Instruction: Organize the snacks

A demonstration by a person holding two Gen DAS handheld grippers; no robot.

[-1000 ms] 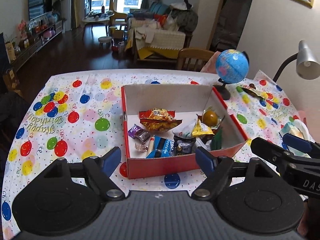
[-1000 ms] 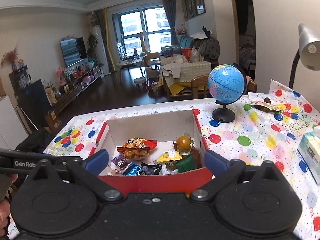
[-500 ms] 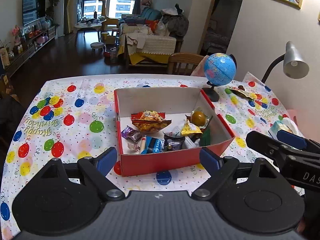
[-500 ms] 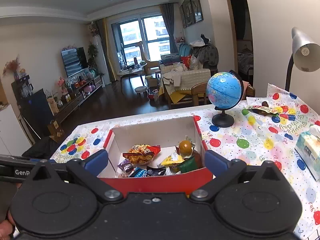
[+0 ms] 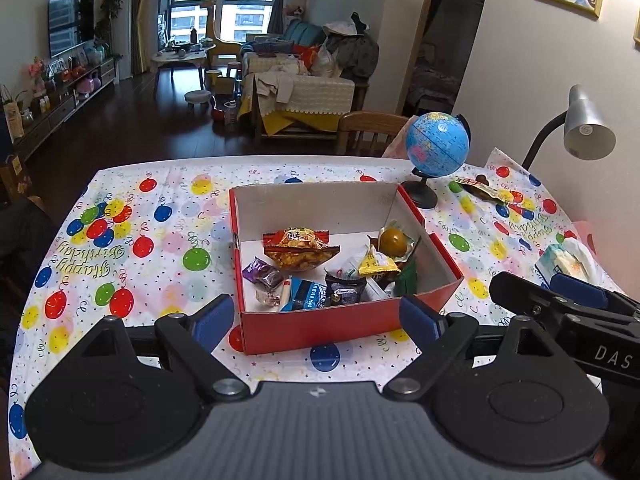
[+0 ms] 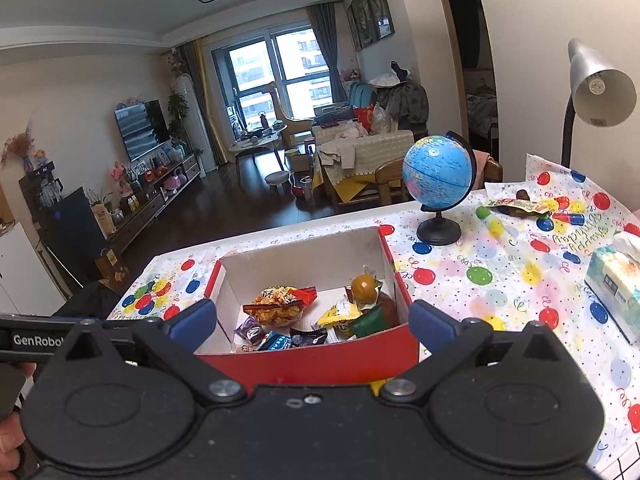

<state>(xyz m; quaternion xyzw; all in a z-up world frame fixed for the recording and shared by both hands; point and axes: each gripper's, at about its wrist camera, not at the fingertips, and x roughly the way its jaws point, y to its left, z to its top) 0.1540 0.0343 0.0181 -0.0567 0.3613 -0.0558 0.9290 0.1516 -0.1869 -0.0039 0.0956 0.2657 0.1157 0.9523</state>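
**Both grippers spread wide at the near side of the snack box, nothing held**

Left wrist view, left to right: desk [image 5: 132, 216] under a balloon-print birthday cloth. Left gripper [image 5: 316, 322] has its blue pads far apart and empty, 1 pad on each side of the near wall of the red box [image 5: 320, 328]; pads do not touch the box. Box sits open-topped about mid-desk, white inside. Snacks are piled in its near half: purple candy wrapper [image 5: 262, 274] at left, orange-red chip bag [image 5: 300, 250] in the middle, blue packet [image 5: 306, 296], dark packet [image 5: 344, 290], yellow triangular packet [image 5: 376, 264], brown round snack [image 5: 392, 240] at right. Globe [image 5: 436, 144] stands just behind the box's far right corner. 1 loose snack wrapper [image 5: 482, 190] lies on the cloth right of the globe, outside the box. Desk lamp [image 5: 586, 130] farther right, tissue pack [image 5: 568, 258] near the right edge.

Right gripper [image 6: 312, 324] is likewise spread wide and empty, pads straddling the box's near wall.
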